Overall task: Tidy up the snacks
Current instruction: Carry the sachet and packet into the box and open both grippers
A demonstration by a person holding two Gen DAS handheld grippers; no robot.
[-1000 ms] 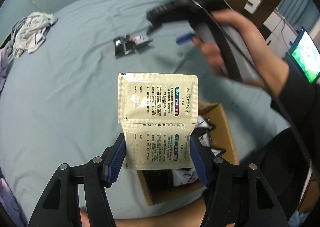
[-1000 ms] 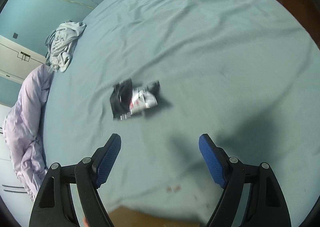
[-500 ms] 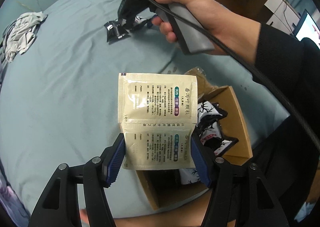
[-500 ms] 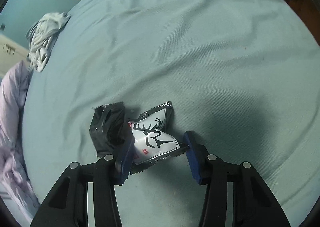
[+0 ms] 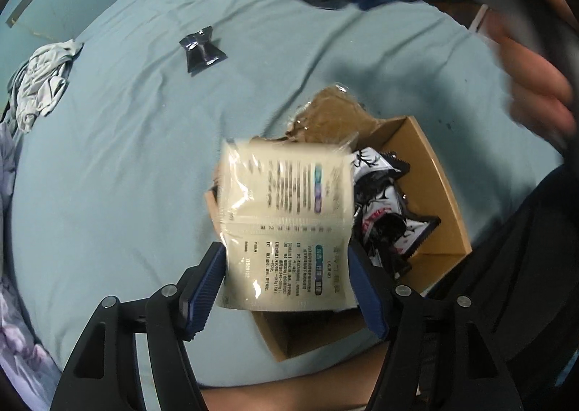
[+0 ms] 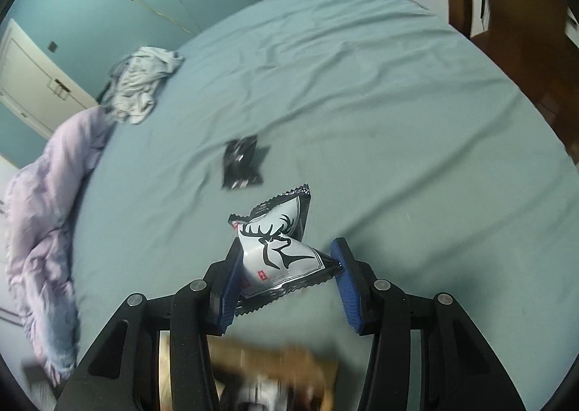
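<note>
A cream two-part sachet [image 5: 286, 201] hangs blurred between the blue pads of my left gripper [image 5: 286, 251], whose jaws are opening; the sachet sags forward and its edges look free of the pads. Right below it stands the open cardboard box [image 5: 434, 172] holding black-and-white deer snack packets [image 5: 383, 215]. My right gripper [image 6: 286, 248] is shut on another deer packet [image 6: 278, 251], lifted above the bed. A dark packet [image 6: 242, 164] still lies on the sheet, also seen as the dark packet [image 5: 202, 52] from the left wrist.
The blue-green bed sheet [image 6: 398, 103] fills both views. Crumpled grey clothes [image 6: 141, 85] and a lilac quilt [image 6: 43, 230] lie at the far left. A wooden chair [image 6: 506, 12] stands beyond the right edge. The person's hand [image 5: 532, 85] is blurred at upper right.
My right gripper closed on the deer packet and lifted it off the sheet, leaving the dark packet behind. My left gripper sank over the box, its jaws widened, and the sachet bent forward.
</note>
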